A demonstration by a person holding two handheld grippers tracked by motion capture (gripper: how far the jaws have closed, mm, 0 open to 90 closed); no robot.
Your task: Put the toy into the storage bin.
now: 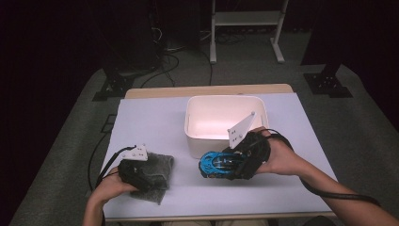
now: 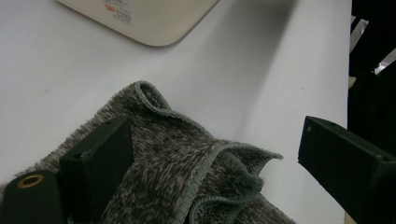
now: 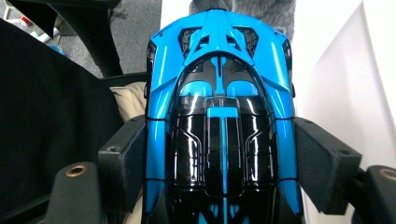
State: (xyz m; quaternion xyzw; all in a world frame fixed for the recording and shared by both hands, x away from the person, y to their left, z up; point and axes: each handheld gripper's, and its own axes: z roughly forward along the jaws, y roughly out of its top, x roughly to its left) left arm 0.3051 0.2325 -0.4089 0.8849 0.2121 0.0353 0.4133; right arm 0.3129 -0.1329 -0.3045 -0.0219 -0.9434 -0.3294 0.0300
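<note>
Right gripper (image 1: 225,165) clamps toy car (image 3: 219,116) by its sides: glossy blue over black, held above the table (image 1: 155,117) just before the bin (image 1: 226,123). Left gripper (image 1: 141,176) spread wide over grey cloth (image 2: 177,163).

Toy car (image 3: 219,116): bright blue body, glossy black roof and window panels, thin blue stripe down the centre. Cloth (image 2: 177,163): mottled grey and white pile, plain grey stitched hem. Bin (image 1: 226,123): white outside, inside glows pinkish white. Table cover (image 1: 155,117): pale lavender white, plain. Gripper jaws: matt black. Gripper top plates (image 1: 241,131): white
</note>
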